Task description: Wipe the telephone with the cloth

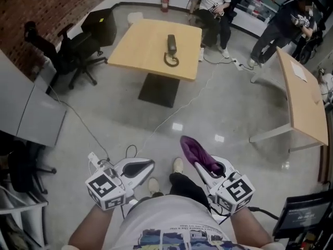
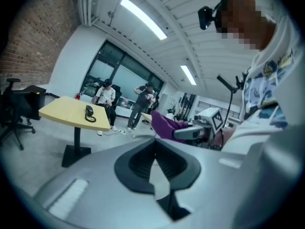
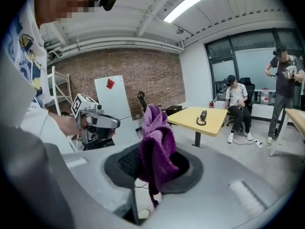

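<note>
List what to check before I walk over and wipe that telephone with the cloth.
1. Grip: ok. The right gripper is shut on the cloth.
2. Spare hand: ok. The left gripper is shut, with nothing between its jaws.
3. Reach: not ok. The telephone lies on the table across the room.
4. Path: not ok. A cable crosses the floor before the table.
5. Steadiness: cannot tell whether the telephone will slide when wiped.
</note>
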